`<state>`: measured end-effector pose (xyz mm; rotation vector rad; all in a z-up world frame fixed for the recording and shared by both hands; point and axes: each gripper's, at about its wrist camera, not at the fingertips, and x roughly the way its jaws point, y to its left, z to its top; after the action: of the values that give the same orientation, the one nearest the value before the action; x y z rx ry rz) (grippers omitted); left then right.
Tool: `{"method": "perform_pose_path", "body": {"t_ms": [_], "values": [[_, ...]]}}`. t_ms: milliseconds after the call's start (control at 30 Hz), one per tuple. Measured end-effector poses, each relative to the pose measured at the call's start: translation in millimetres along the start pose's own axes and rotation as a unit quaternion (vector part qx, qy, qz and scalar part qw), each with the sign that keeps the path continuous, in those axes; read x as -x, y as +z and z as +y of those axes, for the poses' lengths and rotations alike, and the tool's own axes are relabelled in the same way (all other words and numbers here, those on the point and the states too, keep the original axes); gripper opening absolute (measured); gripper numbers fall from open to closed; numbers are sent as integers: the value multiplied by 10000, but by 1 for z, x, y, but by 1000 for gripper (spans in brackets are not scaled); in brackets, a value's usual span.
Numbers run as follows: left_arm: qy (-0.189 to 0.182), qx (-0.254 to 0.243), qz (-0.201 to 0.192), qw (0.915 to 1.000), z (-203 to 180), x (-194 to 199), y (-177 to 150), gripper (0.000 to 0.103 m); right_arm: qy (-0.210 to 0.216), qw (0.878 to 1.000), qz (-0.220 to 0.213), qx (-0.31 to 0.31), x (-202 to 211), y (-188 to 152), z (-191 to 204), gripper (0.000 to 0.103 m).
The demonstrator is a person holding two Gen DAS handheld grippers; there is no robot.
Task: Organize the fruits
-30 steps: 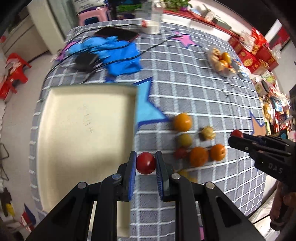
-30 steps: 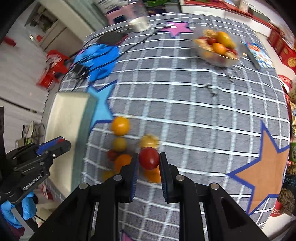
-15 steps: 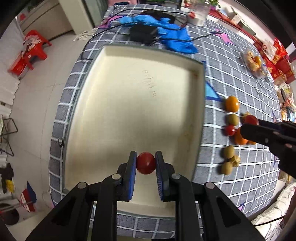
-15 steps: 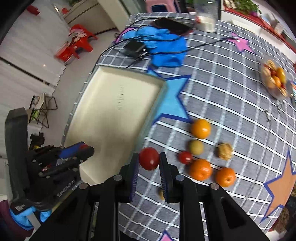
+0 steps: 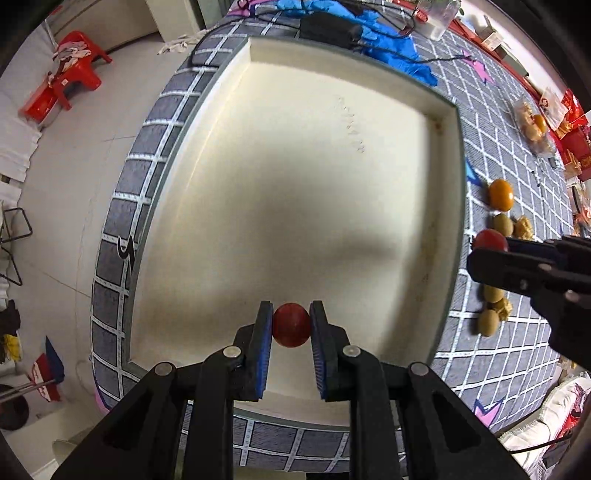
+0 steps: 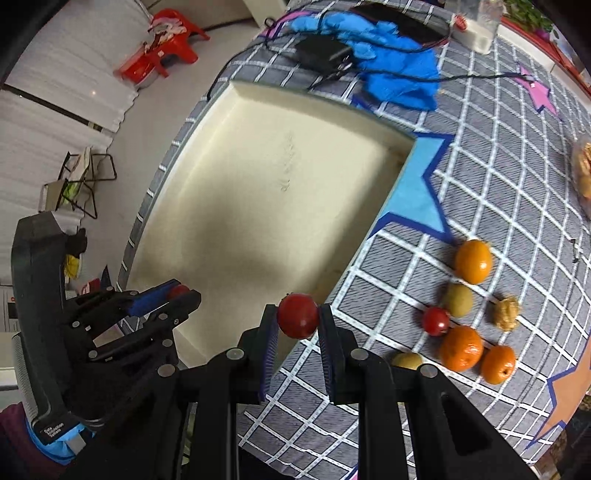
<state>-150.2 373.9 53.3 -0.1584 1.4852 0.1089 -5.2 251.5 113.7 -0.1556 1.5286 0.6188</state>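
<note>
My left gripper (image 5: 291,325) is shut on a red tomato (image 5: 291,325), low over the near end of the cream tray (image 5: 229,122). My right gripper (image 6: 297,320) is shut on a second red tomato (image 6: 297,316), held above the tray's (image 6: 402,136) right rim. Each view shows the other gripper too: the right gripper (image 5: 491,251) at the tray's right side with its tomato (image 5: 490,239), the left gripper (image 6: 177,293) at the tray's near left corner. Oranges (image 6: 473,261), a small tomato (image 6: 436,320) and green fruits (image 6: 458,300) lie on the checked cloth (image 6: 498,173) right of the tray.
A blue cloth (image 6: 391,62), a black box with cables (image 6: 321,51) and a clear cup (image 6: 480,29) sit beyond the tray. A clear bowl of fruit (image 5: 533,127) stands at the far right. The table edge drops to the floor left of the tray; a red stool (image 5: 62,81) stands there.
Both grippers have carried their tomatoes leftward from the fruit pile toward the tray. The left one now hangs lower over the tray's near end; the right one reached the tray's right rim.
</note>
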Motion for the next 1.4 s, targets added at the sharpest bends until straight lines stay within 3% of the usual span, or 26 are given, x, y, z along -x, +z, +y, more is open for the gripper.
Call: {"method": "perform_pose_path", "body": {"t_ms": [533, 667, 700, 733, 800, 967, 1033, 1133, 1400], "values": [[31, -117, 118, 9999, -6, -17, -2, 22, 37, 9996, 271, 81, -32, 10, 15, 23], [30, -154, 94, 9998, -8, -18, -4, 28, 88, 9993, 326, 155, -38, 11, 23, 24], [29, -159, 82, 9998, -9, -18, -5, 40, 106, 9993, 321, 178, -38, 11, 25, 34], [70, -162, 71, 9998, -9, -18, -6, 47, 121, 9993, 300, 200, -37, 12, 25, 62], [147, -162, -17, 9998, -10, -15, -8, 65, 145, 9995, 163, 229, -32, 12, 27, 87], [239, -233, -174, 9993, -17, -2, -7, 73, 67, 9997, 7, 227, -21, 13, 25, 87], [245, -263, -218, 9991, -21, 4, -5, 74, 41, 9997, -54, 225, -16, 12, 21, 103], [212, -362, -296, 9987, -30, 12, -5, 74, -92, 9994, -282, 200, -4, 6, 10, 103], [58, -980, -350, 9946, -73, 22, -10, 74, -546, 9961, -170, -671, 11, -42, -82, 103]]}}
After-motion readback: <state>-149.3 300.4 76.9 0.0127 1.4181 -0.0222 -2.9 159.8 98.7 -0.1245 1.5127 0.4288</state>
